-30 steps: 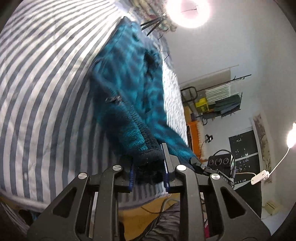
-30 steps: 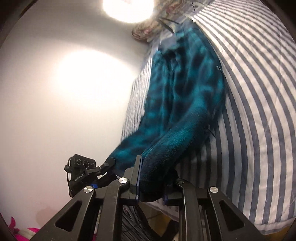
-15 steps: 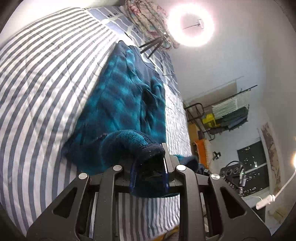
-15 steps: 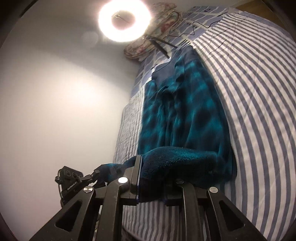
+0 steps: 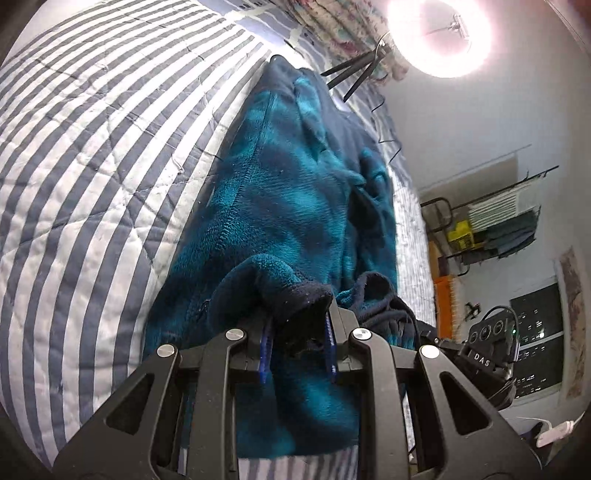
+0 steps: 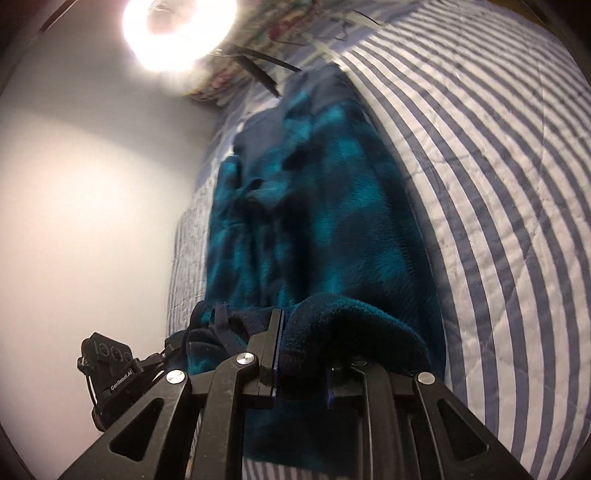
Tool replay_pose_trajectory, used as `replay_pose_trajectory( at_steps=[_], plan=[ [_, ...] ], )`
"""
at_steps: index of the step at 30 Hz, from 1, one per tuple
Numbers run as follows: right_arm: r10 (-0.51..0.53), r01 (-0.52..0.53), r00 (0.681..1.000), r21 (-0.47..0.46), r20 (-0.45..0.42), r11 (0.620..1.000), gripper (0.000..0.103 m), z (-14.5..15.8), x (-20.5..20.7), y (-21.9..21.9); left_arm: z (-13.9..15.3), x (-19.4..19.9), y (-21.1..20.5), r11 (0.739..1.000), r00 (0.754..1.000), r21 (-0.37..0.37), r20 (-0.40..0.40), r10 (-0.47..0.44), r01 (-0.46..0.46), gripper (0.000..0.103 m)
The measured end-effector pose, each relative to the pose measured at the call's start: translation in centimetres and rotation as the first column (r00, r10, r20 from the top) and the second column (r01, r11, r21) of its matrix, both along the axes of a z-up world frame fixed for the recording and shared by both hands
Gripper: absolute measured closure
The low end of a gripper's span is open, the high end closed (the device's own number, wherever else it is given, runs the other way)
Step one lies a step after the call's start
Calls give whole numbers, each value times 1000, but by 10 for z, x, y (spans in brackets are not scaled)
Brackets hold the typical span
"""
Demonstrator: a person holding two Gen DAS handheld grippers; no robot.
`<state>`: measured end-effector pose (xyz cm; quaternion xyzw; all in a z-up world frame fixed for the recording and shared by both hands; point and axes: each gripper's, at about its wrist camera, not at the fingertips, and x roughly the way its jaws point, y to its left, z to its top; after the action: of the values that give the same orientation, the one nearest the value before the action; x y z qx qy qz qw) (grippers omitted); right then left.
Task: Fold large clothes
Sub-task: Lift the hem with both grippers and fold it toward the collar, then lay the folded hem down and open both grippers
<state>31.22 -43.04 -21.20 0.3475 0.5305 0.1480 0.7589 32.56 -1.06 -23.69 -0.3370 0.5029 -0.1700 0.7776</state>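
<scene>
A large teal and navy fleece garment (image 5: pixel 288 192) lies lengthwise on the striped bed. My left gripper (image 5: pixel 297 332) is shut on the garment's near hem, which bunches over the fingers and folds forward over the rest. In the right wrist view the same garment (image 6: pixel 317 221) stretches away, and my right gripper (image 6: pixel 301 365) is shut on the other corner of the near hem. The other gripper (image 5: pixel 487 354) shows at the right in the left view, and at the left (image 6: pixel 110 373) in the right view.
The blue-and-white striped quilt (image 5: pixel 92 166) covers the bed. A bright ring light on a tripod (image 5: pixel 439 33) stands at the far end by a floral pillow. A rack with clothes (image 5: pixel 498 225) stands against the wall at right. A white wall (image 6: pixel 92 203) borders the bed.
Both grippers have carried the near hem forward over the bed, so it now folds over the garment's body. The bed edge and floor have dropped out of view.
</scene>
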Motion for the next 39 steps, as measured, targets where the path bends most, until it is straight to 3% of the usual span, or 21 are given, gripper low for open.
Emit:
replay_pose_trajectory(
  at_steps=[5,10,12,14,17,19,21,23,26,29,32,37,39],
  plan=[
    [-2,4,999,60,-36,998,84,-11,10,-5,-7,11,-4,1000,1000,22,-20,-21,21,79],
    [-4,16,998,174,-65,985,77,-7,10,-19,-4,20,5,996,994,-66,-89,-61,56,68],
    [-7,18,999,246,-46,969,64,1,6,-28,2,21,9,993,993,-104,-97,-72,62,61],
    [-29,35,999,292,-25,956,33,10,2,-36,6,23,13,987,993,-147,-93,-77,63,42],
    [-44,40,999,323,5,946,31,25,-3,-47,14,25,18,985,994,-169,-93,-63,47,40],
    [-18,-2,997,269,69,963,33,40,-8,-48,22,24,23,979,995,-196,-78,-67,51,40],
    [41,-57,988,105,146,993,34,57,-18,-44,34,20,30,977,997,-205,-26,-74,67,40],
    [98,-99,978,-5,184,995,38,62,-25,-39,45,13,40,982,996,-167,35,-83,88,40],
    [186,-149,959,-176,215,973,39,56,-35,-31,55,-4,51,993,984,15,132,-122,121,40],
    [237,-168,948,-298,212,940,39,42,-35,-23,44,-14,49,971,969,161,143,-201,178,40],
    [239,-161,950,-341,200,926,39,33,-27,-18,29,-11,40,949,964,242,122,-237,203,40],
    [258,-166,943,-375,209,912,39,31,-13,-3,24,5,14,926,939,282,160,-304,251,40],
    [287,-185,938,-419,194,889,45,30,-5,8,23,11,6,921,933,288,169,-318,261,50]
  ],
)
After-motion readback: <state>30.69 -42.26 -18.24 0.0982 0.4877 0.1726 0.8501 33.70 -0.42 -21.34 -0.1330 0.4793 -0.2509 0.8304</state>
